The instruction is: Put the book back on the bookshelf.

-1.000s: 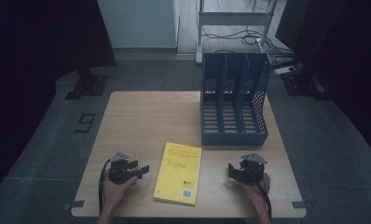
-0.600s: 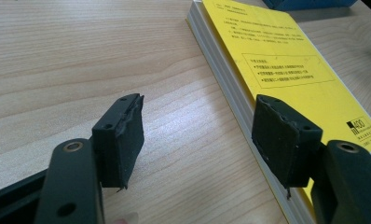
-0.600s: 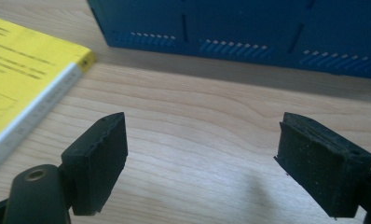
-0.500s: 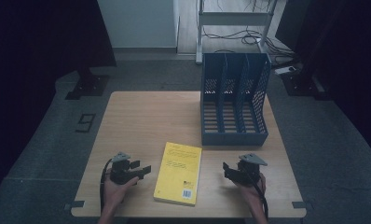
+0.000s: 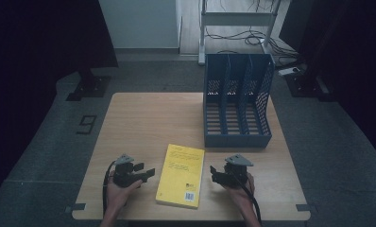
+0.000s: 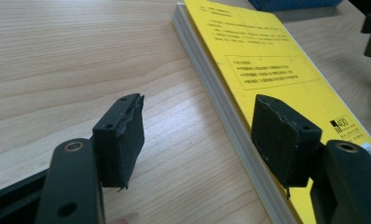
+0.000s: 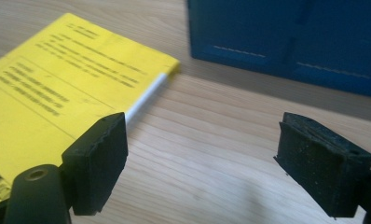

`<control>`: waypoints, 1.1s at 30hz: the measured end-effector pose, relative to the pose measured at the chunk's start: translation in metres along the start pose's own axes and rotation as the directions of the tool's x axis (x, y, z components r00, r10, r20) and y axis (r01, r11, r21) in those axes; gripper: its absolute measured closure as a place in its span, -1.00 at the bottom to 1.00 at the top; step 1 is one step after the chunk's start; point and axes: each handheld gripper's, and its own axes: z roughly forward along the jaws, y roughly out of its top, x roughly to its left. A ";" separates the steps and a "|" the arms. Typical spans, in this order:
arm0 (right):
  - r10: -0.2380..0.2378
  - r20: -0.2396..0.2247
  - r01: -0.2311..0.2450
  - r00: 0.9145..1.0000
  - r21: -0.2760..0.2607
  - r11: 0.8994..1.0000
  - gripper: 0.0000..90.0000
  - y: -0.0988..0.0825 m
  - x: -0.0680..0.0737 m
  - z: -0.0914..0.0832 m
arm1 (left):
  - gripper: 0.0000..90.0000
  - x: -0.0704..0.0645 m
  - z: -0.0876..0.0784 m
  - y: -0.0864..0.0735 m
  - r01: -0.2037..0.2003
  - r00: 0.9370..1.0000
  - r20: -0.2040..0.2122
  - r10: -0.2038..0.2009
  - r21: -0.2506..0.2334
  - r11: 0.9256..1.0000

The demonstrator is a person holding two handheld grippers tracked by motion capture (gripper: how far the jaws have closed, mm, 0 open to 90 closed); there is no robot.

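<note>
A yellow book (image 5: 180,175) lies flat near the front edge of the wooden table (image 5: 148,123). My left gripper (image 5: 147,173) sits just left of it, open, jaws pointing at the book's page edge (image 6: 230,116). To the book's right my right gripper (image 5: 214,174) is open too, close to the spine side. In the left gripper view the left gripper (image 6: 200,135) frames the book's left edge. In the right gripper view the right gripper (image 7: 207,163) stands over bare wood beside the yellow book (image 7: 48,98). Nothing is held.
A blue three-slot file rack (image 5: 238,108) stands upright at the back right of the table, its base (image 7: 286,42) close ahead of my right gripper. Dark floor surrounds the table, with a shelf frame (image 5: 238,19) and cables behind.
My right gripper has slid left towards the book. The left gripper and the book have stayed where they were.
</note>
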 end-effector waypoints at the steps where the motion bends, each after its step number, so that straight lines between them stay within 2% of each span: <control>1: -0.003 -0.006 0.003 1.000 0.000 1.000 -0.66 0.001 0.003 0.001 | -0.24 -0.001 0.001 0.000 -0.002 1.000 0.002 0.002 0.001 1.000; 8: -0.021 -0.079 0.022 0.997 0.006 1.000 -0.66 0.006 0.025 0.015 | -0.24 -0.006 0.003 0.000 -0.020 1.000 -0.001 0.020 0.013 1.000; 16: -0.014 -0.127 0.017 0.992 0.023 1.000 -0.66 0.013 0.042 0.039 | -0.24 -0.005 0.005 -0.002 -0.015 1.000 -0.011 0.015 0.023 1.000; 21: -0.032 -0.136 0.037 0.990 0.034 0.999 -0.67 0.012 0.052 0.047 | -0.24 -0.003 0.005 -0.002 0.001 1.000 0.005 -0.001 0.018 1.000; 24: -0.023 -0.144 0.030 0.989 0.047 0.998 -0.67 0.010 0.054 0.050 | -0.24 -0.002 0.003 -0.002 0.006 1.000 0.003 -0.006 0.014 1.000; 27: -0.042 -0.151 0.051 0.988 0.060 0.997 -0.68 0.006 0.060 0.053 | -0.23 -0.003 0.002 -0.003 0.014 1.000 0.012 -0.014 0.012 1.000; 29: -0.069 -0.129 0.077 0.989 0.058 0.995 -0.70 0.004 0.064 0.053 | -0.23 -0.005 0.002 -0.004 0.011 1.000 0.018 -0.012 0.013 1.000; 33: -0.067 -0.122 0.074 0.990 0.057 0.996 -0.69 0.003 0.065 0.054 | -0.23 -0.008 0.004 -0.005 0.003 1.000 0.016 -0.003 0.021 1.000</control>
